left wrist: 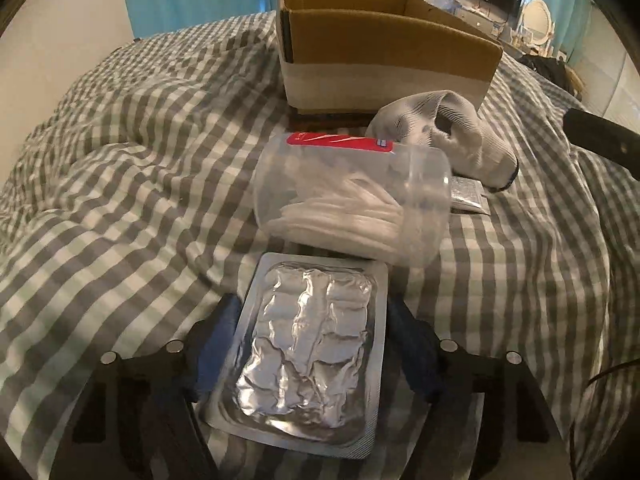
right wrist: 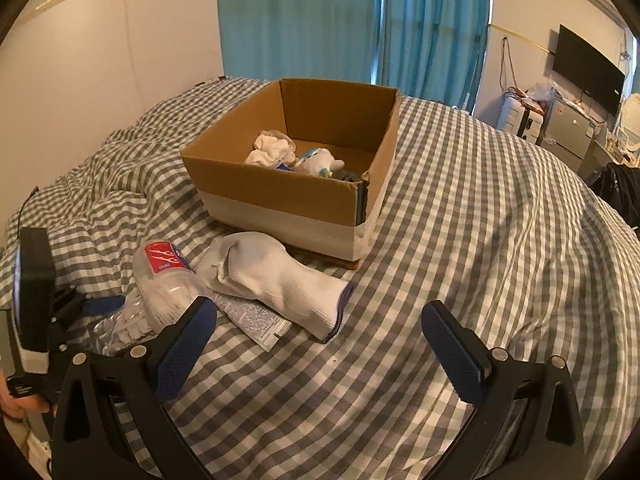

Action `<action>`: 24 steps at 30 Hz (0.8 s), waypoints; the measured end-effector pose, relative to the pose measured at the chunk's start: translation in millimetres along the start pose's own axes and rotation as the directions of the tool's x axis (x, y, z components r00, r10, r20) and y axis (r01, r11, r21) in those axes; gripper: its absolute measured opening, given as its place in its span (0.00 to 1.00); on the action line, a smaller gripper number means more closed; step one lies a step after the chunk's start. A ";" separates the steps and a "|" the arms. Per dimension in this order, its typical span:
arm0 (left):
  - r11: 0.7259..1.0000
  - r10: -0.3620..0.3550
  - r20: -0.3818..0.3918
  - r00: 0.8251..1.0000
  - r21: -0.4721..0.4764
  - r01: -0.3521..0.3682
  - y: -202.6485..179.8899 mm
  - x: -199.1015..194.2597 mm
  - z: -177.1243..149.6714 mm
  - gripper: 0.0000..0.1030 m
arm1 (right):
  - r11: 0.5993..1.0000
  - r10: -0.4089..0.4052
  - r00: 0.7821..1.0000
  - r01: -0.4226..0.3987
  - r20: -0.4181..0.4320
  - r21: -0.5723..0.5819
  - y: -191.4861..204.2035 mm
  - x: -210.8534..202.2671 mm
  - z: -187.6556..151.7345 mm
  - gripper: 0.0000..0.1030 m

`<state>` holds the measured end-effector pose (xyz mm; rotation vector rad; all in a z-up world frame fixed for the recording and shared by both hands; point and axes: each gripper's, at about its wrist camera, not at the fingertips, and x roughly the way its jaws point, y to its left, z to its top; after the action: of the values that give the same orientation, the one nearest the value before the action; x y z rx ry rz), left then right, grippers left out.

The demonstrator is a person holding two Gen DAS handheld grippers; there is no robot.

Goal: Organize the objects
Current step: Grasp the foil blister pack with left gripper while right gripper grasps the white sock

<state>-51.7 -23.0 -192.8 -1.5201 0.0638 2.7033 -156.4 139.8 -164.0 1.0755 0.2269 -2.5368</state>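
Between the two blue pads of the left hand-held gripper (left wrist: 310, 354) lies a foil blister pack (left wrist: 304, 344), flat on the checked bedspread (left wrist: 120, 184); the pads stand at its left and right long edges, and whether they already press on it cannot be told. The right hand-held gripper (right wrist: 320, 344) is spread wide over bare bedspread with nothing between its pads. Just beyond the pack lies a clear plastic jar (left wrist: 352, 204) on its side, with a red label and white sticks inside; farther right are a white sock (left wrist: 448, 136) and a small printed sachet (left wrist: 468, 196) partly under it. The cardboard box (right wrist: 296, 184), at the far side of the bed, already holds several items and is judged to be the destination. To do the step well, close squarely on the pack's stiff flat rim rather than on the crumpled foil centre, since a thin sheet is likely to buckle or slip under an uneven pinch. Lift straight up before travelling, so the far edge does not nudge the jar, which could roll. Keep the right hand-held gripper clear of the path to the box.
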 end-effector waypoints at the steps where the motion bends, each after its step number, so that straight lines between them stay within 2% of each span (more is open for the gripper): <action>1: 1.000 0.015 0.011 1.000 0.001 -0.015 -2.4 -4.4 1.8 0.72 | 1.000 0.003 1.000 -0.003 0.000 0.005 -0.7 0.3 -0.1 1.00; 3: 1.000 0.026 0.049 0.998 -0.013 -0.026 -1.7 -18.8 4.2 0.71 | 1.000 0.006 1.000 -0.006 0.001 0.014 -1.2 1.9 -0.2 1.00; 8: 0.996 -0.008 0.126 0.992 -0.092 0.019 10.1 -41.3 12.8 0.69 | 0.999 0.025 1.000 -0.025 -0.008 0.035 -0.7 19.7 7.8 1.00; 13: 0.997 -0.001 0.099 0.995 -0.081 0.009 14.7 -30.3 14.1 0.69 | 0.998 0.068 0.996 -0.068 -0.063 0.006 12.1 61.7 20.4 1.00; 14: 0.997 -0.005 0.092 0.996 -0.082 0.012 17.0 -26.8 16.4 0.69 | 0.997 0.083 0.993 -0.083 -0.080 -0.001 15.7 70.9 21.0 0.97; 18: 0.996 -0.006 0.060 0.998 -0.087 0.011 22.3 -17.4 15.2 0.69 | 0.985 0.171 0.972 -0.169 -0.161 0.027 27.9 106.5 11.9 0.76; 19: 0.996 -0.006 0.053 0.999 -0.089 0.011 22.6 -16.3 14.8 0.69 | 0.987 0.160 0.974 -0.158 -0.160 0.021 30.2 108.1 9.1 0.75; 20: 0.996 -0.008 0.050 0.999 -0.091 0.013 22.6 -15.4 14.7 0.69 | 0.989 0.146 0.977 -0.147 -0.157 0.003 33.4 106.6 7.0 0.69; 21: 0.996 -0.010 0.050 0.999 -0.093 0.014 21.8 -14.9 14.5 0.69 | 0.990 0.138 0.979 -0.141 -0.153 -0.011 36.5 102.2 5.3 0.60; 22: 0.996 -0.011 0.049 0.999 -0.091 0.015 21.2 -13.5 13.7 0.69 | 0.991 0.128 0.980 -0.134 -0.154 -0.029 39.4 97.8 3.9 0.55; 24: 0.996 -0.010 0.045 0.999 -0.084 0.014 16.6 -12.2 11.8 0.69 | 0.991 0.077 0.983 -0.094 -0.167 -0.098 48.0 86.1 -0.6 0.41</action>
<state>-56.3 -39.1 -176.0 -1.4755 -0.0622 2.7619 -191.8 72.2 -226.4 1.2249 0.3468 -2.3352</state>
